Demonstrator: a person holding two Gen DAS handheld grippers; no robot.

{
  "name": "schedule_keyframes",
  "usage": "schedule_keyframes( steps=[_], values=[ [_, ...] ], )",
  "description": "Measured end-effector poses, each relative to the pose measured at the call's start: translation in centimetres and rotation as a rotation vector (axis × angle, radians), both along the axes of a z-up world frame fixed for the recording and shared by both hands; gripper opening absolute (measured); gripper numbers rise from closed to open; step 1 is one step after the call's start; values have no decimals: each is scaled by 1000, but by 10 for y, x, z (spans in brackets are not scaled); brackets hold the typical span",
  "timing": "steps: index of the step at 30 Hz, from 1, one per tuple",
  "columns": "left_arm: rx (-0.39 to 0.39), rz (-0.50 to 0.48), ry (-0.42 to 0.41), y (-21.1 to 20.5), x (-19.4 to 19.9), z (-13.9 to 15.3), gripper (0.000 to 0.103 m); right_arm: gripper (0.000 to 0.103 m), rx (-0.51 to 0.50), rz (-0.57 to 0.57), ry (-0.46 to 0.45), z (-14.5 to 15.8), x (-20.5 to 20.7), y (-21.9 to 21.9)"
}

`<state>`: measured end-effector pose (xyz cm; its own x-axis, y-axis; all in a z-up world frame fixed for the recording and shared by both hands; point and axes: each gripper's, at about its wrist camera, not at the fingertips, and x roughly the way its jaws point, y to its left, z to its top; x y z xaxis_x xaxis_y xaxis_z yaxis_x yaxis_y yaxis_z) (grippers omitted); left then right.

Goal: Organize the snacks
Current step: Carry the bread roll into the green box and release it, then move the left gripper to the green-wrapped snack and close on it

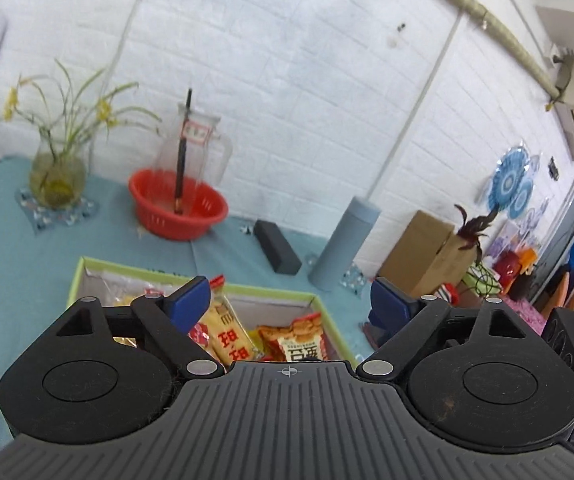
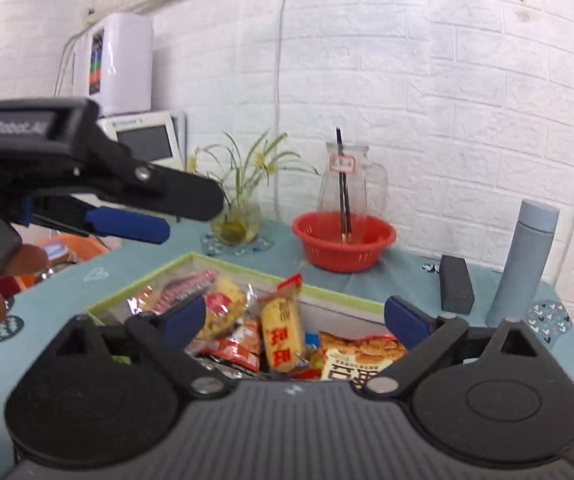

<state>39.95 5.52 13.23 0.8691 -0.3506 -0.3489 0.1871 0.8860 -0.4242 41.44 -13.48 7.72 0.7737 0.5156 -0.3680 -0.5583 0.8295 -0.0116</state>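
Hovering tools [image 1: 290, 300] above snack box [image 2: 247, 268]

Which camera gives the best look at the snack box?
The right wrist view: the snack box shows most of its green rim and many packets. In the left wrist view the box is largely hidden behind the gripper.

Box [image 2: 343, 300]: open on top, free from above; snack packets [image 2: 283, 332] fill its floor, one standing upright.
Behind box: a strip of bare counter [image 2: 403, 276] runs between its far wall and the red basket [image 2: 343, 240].
Back row: plant vase [image 2: 239, 220], red basket with glass jug [image 2: 351, 184], dark case [image 2: 456, 284] and grey flask [image 2: 525, 264] stand along the wall.
Left side: the left tool [image 2: 127, 216] hangs over the box's left corner, blocking that approach.
Counter left of box [image 1: 15, 264]: bare.
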Motion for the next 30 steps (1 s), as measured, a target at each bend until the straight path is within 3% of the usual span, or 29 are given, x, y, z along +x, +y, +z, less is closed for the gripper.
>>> schedule_keyframes(
  steps=[6, 11, 15, 20, 23, 26, 30],
  values=[
    [-25, -6, -13, 4, -17, 12, 76, 102, -38, 68, -56, 11, -22, 16],
    [-37, -46, -52, -1, -44, 21, 87, 102, -61, 62, -28, 9, -53, 16],
    [27, -89, 44, -22, -47, 1, 86, 103, -138, 3, 48, -16, -82, -1],
    [132, -132, 198, -58, -39, -41, 82, 102, -49, -64, 140, -57, -109, -28],
    [182, -166, 252, -76, -26, -64, 80, 102, 27, 37, 191, -72, -115, -25],
    [268, -138, 331, -87, -13, -89, 70, 102, -22, 17, 173, -79, -121, -16],
    [268, -196, 388, -93, -2, -107, 63, 103, -42, -44, 189, -85, -139, -36]
  ],
)
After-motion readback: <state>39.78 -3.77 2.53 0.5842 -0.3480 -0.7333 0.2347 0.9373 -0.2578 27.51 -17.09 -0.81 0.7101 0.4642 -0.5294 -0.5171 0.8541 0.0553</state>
